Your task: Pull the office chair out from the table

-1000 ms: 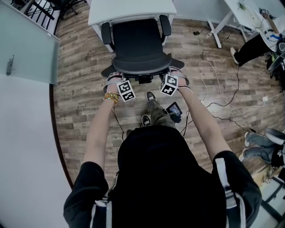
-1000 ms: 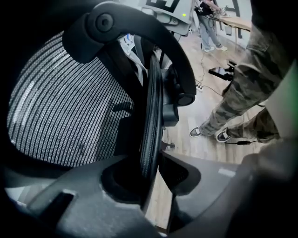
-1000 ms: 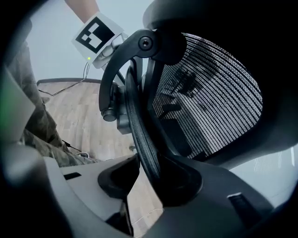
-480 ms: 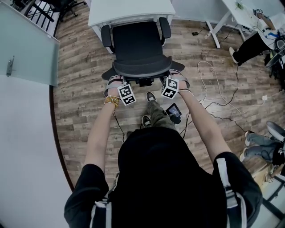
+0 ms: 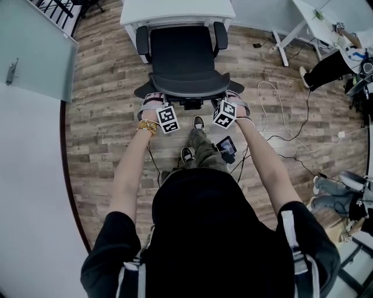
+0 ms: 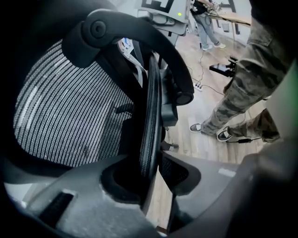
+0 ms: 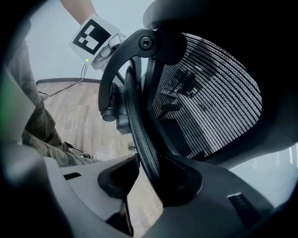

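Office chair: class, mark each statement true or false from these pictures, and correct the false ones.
1. The left tongs and right tongs both grip the backrest by its rim. True.
2. The backrest is solid leather. False: it is see-through mesh.
3. The office chair faces a white table. True.
4. The floor is carpeted. False: it is wood planks.

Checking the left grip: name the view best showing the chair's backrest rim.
Left gripper view: the black mesh backrest rim sits between the jaws of the left hand-held gripper. Head view shows only its top from above; right gripper view, the opposite edge.
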Motion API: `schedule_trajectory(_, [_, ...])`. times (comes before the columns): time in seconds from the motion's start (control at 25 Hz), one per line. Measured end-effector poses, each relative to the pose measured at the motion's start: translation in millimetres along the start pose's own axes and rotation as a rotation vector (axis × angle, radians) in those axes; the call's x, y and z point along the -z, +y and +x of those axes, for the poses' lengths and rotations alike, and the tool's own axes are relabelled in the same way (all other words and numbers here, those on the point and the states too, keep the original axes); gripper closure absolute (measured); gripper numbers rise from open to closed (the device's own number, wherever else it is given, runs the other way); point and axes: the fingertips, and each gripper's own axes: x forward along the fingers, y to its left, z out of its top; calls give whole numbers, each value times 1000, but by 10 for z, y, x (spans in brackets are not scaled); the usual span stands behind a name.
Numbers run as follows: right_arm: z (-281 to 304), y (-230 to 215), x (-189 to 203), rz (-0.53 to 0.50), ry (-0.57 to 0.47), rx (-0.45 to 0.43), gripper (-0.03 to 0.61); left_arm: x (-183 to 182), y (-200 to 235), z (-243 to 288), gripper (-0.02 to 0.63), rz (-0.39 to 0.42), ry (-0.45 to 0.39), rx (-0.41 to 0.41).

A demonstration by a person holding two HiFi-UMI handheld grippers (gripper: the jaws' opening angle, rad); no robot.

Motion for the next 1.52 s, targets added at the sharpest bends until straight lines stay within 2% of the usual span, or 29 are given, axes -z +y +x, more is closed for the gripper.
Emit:
schedule_trajectory(0.64, [-26,53,-1,0,1,-2,448,8,-56,-29,480,0,4,1])
schedule_trajectory(1.0, [-20,27,4,2,-2,4,448,14,-53,-11,480,-14,27,24])
schedule_trajectory(1.32, [-39,58,25,4,-3,-3,448,14,-91,-2,479,-59,64,83])
schedule_trajectory(1.52, [-70,104,16,3,-3,-11,448,26,-135,-48,480,-58,71,85])
